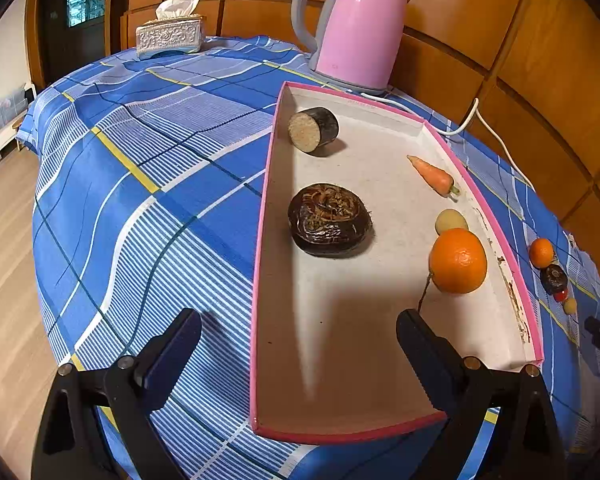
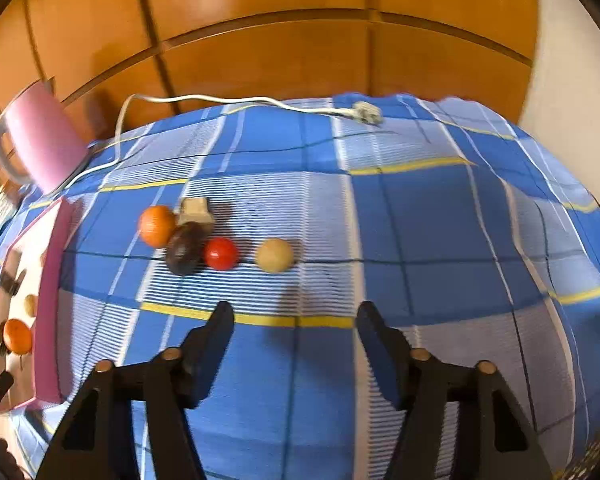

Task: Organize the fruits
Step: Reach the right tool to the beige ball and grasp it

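Landmark is the pink-rimmed tray (image 1: pixel 496 240) on the blue plaid tablecloth (image 1: pixel 148 208). Left gripper (image 1: pixel 300 344) hovers over the tray's near end, jaws spread wide with nothing between them, one finger over the cloth just outside the rim and the other over the tray floor; reads as parked, likely just keeping the tray in frame. Inside the tray: large orange (image 1: pixel 458 261) against the far-side wall, a small pale round fruit (image 1: pixel 451 221) touching it from behind, a carrot (image 1: pixel 432 176) further along that wall, a dark ridged lump (image 1: pixel 329 219) mid-floor, and a cut dark cylinder (image 1: pixel 313 130) toward the kettle end. Right gripper (image 2: pixel 294 336) is outside the tray, aimed at the unsorted cluster on the cloth, jaws partly open and empty; frame is motion-blurred. Cluster beside the tray wall: small orange (image 2: pixel 157 226), dark oval fruit (image 2: pixel 185 254) touching it, red ball (image 2: pixel 220 254) just beside that, tan ball (image 2: pixel 274 255) slightly apart, and a pale blocky piece (image 2: pixel 196 210) behind. My read: roughly half sorted; the tan ball is the easiest next pick since it stands clear of its neighbours. Pink kettle (image 1: pixel 352 28) sits just beyond the tray's far end, cord (image 2: pixel 220 100) trailing across the cloth, clear of the fruit.
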The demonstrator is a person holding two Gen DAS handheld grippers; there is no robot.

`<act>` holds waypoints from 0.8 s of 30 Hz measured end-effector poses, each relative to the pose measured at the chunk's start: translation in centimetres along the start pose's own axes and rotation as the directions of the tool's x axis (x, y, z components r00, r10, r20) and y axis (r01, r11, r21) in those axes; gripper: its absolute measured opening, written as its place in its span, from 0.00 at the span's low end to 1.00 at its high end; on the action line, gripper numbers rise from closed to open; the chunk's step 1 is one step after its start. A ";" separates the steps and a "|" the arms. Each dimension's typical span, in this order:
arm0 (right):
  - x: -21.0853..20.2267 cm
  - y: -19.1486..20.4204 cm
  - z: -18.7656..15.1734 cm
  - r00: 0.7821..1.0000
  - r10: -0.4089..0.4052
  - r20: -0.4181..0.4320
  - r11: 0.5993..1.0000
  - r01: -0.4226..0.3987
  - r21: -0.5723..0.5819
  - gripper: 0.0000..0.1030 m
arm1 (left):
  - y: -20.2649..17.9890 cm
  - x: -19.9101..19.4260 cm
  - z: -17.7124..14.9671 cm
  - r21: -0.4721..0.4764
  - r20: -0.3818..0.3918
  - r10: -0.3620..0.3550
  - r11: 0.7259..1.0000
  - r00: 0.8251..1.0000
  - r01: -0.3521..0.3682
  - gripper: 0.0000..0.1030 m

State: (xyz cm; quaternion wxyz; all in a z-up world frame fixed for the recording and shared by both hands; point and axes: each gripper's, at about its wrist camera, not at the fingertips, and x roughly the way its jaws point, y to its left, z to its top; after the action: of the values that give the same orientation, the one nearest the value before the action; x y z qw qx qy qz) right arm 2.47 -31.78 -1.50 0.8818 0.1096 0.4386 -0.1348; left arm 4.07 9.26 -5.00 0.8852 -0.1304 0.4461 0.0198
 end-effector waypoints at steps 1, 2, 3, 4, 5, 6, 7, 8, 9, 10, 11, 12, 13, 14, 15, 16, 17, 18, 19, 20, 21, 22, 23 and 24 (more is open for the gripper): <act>0.1 0.3 0.3 1.000 0.005 -0.003 1.000 -0.005 -0.019 0.55 | 0.1 0.1 0.0 -0.001 -0.001 0.000 1.000 1.000 0.000 0.96; 0.3 0.8 0.5 1.000 0.008 -0.010 0.999 -0.009 -0.043 0.52 | 0.1 0.1 0.0 -0.001 -0.002 0.000 1.000 1.000 0.000 0.96; 0.5 1.1 0.7 1.000 0.006 -0.016 0.998 -0.007 -0.058 0.50 | 0.1 0.2 0.0 -0.002 -0.002 0.001 1.000 1.000 -0.001 0.96; 0.8 1.3 1.0 1.000 0.004 -0.021 0.997 -0.005 -0.072 0.50 | 0.1 0.2 0.0 -0.001 -0.002 0.000 1.000 1.000 0.000 0.96; 1.1 1.4 1.2 1.000 0.001 -0.025 0.997 -0.003 -0.080 0.49 | 0.1 0.2 0.0 0.000 -0.003 0.002 1.000 1.000 -0.002 0.96; 1.5 1.5 1.4 1.000 -0.002 -0.031 0.996 -0.001 -0.084 0.47 | 0.1 0.2 0.0 0.001 -0.003 0.003 1.000 1.000 -0.003 0.96; 1.7 1.5 1.6 0.999 -0.002 -0.035 0.996 -0.001 -0.084 0.47 | 0.1 0.3 -0.1 0.001 -0.004 0.003 1.000 1.000 -0.003 0.96; 2.2 1.5 1.8 0.999 -0.007 -0.043 0.997 0.003 -0.080 0.46 | 0.1 0.3 -0.1 0.000 -0.005 0.004 1.000 1.000 -0.004 0.96; 2.7 1.4 2.0 0.999 -0.013 -0.052 0.997 0.009 -0.072 0.46 | 0.2 0.4 -0.1 0.000 -0.005 0.004 1.000 1.000 -0.004 0.96; 3.0 1.2 2.1 0.998 -0.013 -0.056 0.998 0.009 -0.067 0.46 | 0.1 0.4 -0.1 -0.001 -0.005 0.005 1.000 1.000 -0.005 0.96; 3.3 1.2 2.3 0.998 -0.011 -0.060 0.998 0.007 -0.061 0.46 | 0.1 0.4 -0.1 -0.001 -0.007 0.006 1.000 1.000 -0.006 0.96; 3.7 1.2 2.5 0.998 -0.013 -0.062 0.998 0.010 -0.056 0.46 | 0.2 0.5 -0.1 -0.001 -0.009 0.006 1.000 1.000 -0.006 0.96; 3.9 1.2 2.6 0.998 -0.015 -0.064 0.998 0.012 -0.054 0.46 | 0.2 0.6 -0.1 -0.002 -0.011 0.006 1.000 1.000 -0.006 0.96; 4.3 1.2 2.7 0.998 -0.018 -0.068 0.999 0.015 -0.050 0.46 | 0.2 0.6 -0.1 -0.002 -0.013 0.008 1.000 1.000 -0.008 0.96; 4.6 1.1 2.7 0.997 -0.020 -0.070 0.999 0.017 -0.045 0.46 | 0.2 0.7 -0.1 -0.002 -0.015 0.008 1.000 1.000 -0.008 0.96; 4.7 1.2 2.8 0.997 -0.020 -0.071 0.999 0.017 -0.042 0.46 | 0.2 0.7 0.0 -0.003 -0.015 0.007 1.000 1.000 -0.007 0.96; 5.0 1.2 2.9 0.997 -0.021 -0.073 0.999 0.018 -0.042 0.46 | 0.2 0.8 0.0 -0.003 -0.015 0.008 1.000 1.000 -0.008 0.96; 5.2 1.3 2.9 0.997 -0.025 -0.074 0.999 0.022 -0.044 0.46 | 0.2 0.8 0.0 -0.003 -0.016 0.008 1.000 1.000 -0.008 0.96; 5.4 1.3 3.0 0.997 -0.032 -0.073 0.998 0.029 -0.048 0.46 | 0.2 0.8 0.0 -0.003 -0.017 0.008 1.000 1.000 -0.008 0.96; 5.7 1.4 3.1 0.997 -0.033 -0.073 0.998 0.029 -0.049 0.46 | 0.2 0.9 0.0 -0.002 -0.018 0.008 1.000 1.000 -0.008 0.96; 5.9 1.4 3.1 0.997 -0.036 -0.073 0.998 0.032 -0.050 0.40 | 0.2 0.9 0.0 -0.001 -0.019 0.009 1.000 1.000 -0.009 0.96; 6.2 1.3 3.2 0.996 -0.035 -0.078 0.998 0.031 -0.052 0.36 | 0.2 0.9 0.0 -0.001 -0.018 0.009 1.000 1.000 -0.009 0.96; 6.3 1.3 3.2 0.996 -0.039 -0.076 0.998 0.035 -0.053 0.34 | 0.2 0.9 0.0 -0.002 -0.018 0.009 1.000 1.000 -0.009 0.96; 6.3 1.3 3.2 0.997 -0.040 -0.069 0.998 0.036 -0.057 0.28 | 0.3 0.9 0.0 -0.002 -0.018 0.009 1.000 1.000 -0.009 0.97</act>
State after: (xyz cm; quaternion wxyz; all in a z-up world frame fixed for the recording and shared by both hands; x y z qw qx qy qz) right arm 8.92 -32.43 -4.58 0.8658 0.0813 0.4749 -0.1351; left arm 4.55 9.42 -5.80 0.8809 -0.1296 0.4546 0.0234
